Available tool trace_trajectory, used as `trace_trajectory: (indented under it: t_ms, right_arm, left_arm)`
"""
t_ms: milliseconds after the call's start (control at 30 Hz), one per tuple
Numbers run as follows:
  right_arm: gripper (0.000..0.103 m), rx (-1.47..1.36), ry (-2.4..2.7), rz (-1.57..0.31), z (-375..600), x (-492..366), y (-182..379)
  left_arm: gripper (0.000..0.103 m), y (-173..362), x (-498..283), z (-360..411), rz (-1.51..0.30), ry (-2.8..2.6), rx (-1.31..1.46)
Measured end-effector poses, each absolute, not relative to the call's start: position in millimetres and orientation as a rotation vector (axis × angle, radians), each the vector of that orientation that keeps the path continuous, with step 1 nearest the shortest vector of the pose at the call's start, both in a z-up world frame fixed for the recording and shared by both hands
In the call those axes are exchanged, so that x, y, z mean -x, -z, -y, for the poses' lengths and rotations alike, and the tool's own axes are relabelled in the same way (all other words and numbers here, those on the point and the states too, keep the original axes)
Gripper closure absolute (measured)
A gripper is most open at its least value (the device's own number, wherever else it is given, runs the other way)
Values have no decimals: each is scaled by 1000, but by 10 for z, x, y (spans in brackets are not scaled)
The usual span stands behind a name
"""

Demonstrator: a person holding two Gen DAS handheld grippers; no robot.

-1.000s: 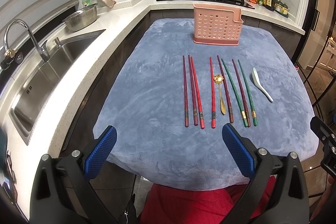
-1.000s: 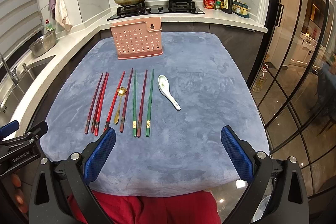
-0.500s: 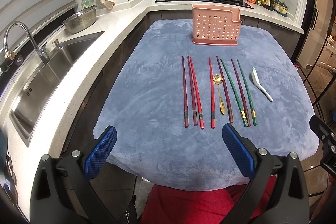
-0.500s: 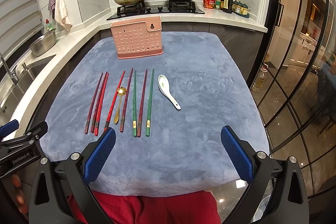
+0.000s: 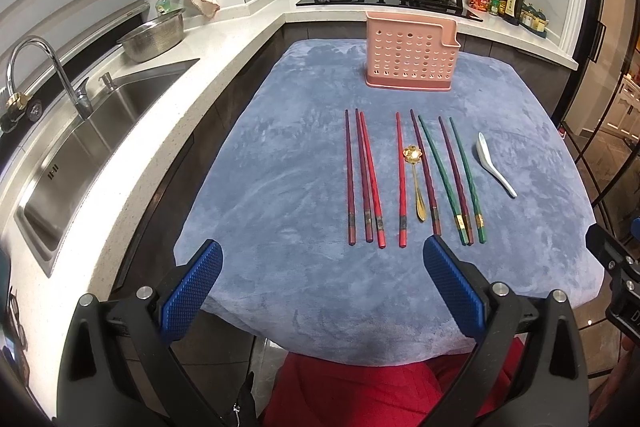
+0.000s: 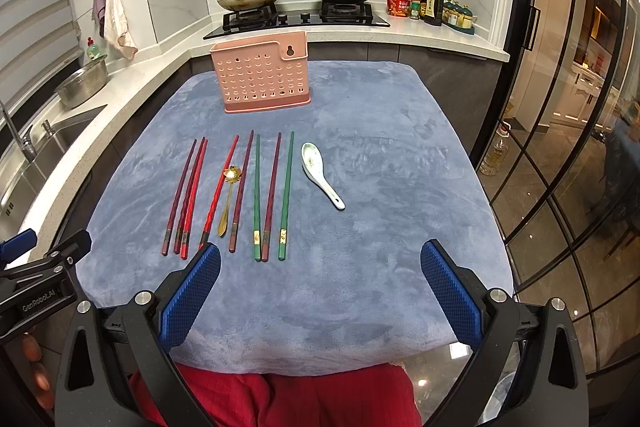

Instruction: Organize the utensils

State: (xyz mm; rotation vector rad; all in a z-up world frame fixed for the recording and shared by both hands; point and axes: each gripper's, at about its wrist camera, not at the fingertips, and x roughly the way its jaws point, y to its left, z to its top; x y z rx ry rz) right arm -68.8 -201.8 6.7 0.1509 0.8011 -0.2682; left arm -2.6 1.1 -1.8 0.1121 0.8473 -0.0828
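Nothing has moved: chopsticks [image 5: 400, 179] lie lengthwise ahead, nearest the left hand-held gripper [image 5: 322, 285]; both hand-held grippers gape wide, empty.

- Left wrist: near table edge, left side, faces stove, sink in view.
- Right wrist: near edge, right side, glass doors.
- Shared: blue cloth [image 5: 280, 163] [image 6: 384, 155], pink holder [image 5: 410, 57] [image 6: 260, 75].

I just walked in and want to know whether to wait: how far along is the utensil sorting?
Nothing looks done yet. The pink holder shows no utensils sticking out, while the chopsticks, gold spoon and white spoon all lie on the blue cloth. Nothing is in hand: the left gripper and right gripper are both open and empty. Every piece is left to move.
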Motion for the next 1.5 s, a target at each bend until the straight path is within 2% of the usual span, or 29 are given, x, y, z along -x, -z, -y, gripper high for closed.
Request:
trace_trajectory:
  t_ms: [1500]
  right_arm:
    - [7, -151, 268, -799, 2014, 686, -69]
  left_arm:
    - [7, -17, 3, -9, -818, 87, -124]
